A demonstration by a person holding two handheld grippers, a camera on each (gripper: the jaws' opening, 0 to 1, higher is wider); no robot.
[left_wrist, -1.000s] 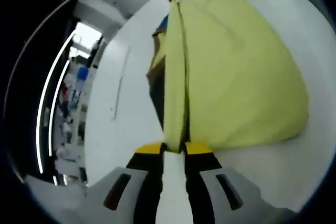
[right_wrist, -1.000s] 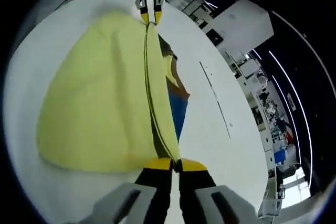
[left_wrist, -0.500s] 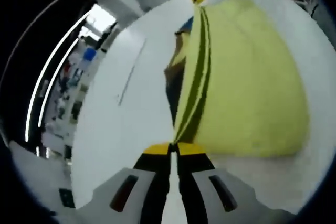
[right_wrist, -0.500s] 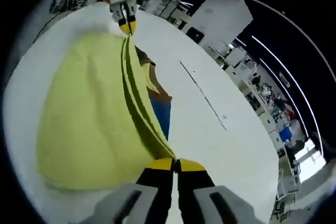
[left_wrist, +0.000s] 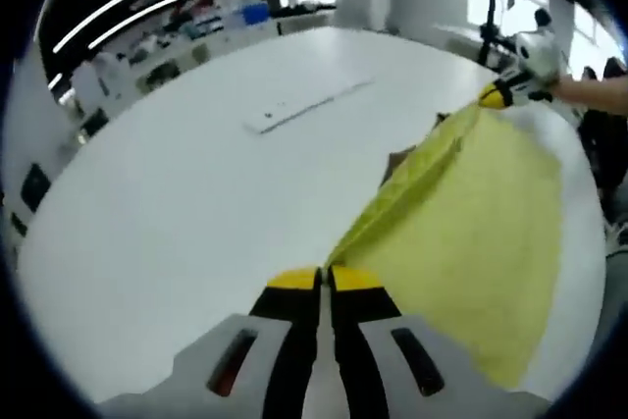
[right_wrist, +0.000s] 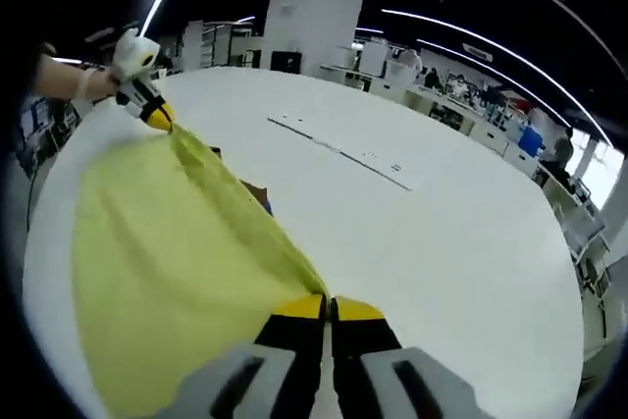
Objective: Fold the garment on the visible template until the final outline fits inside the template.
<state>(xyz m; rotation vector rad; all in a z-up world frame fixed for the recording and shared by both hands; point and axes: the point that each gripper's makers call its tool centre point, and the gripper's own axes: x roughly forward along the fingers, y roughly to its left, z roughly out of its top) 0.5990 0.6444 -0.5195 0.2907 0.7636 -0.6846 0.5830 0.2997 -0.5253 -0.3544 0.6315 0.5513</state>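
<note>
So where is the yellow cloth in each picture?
Left gripper view: the yellow cloth hangs at right, from the left gripper up to the right gripper.
Right gripper view: it hangs at left.
Shared landmark: the white table.

Yellow garment, thin fabric, lifted and stretched taut along a doubled top edge running from bottom centre to upper right of the left gripper view; rest drapes down to lower right. In the right gripper view the garment spans bottom centre to upper left, hanging over lower left. Template mostly hidden; brown-blue bit peeks beside the fold.
</note>
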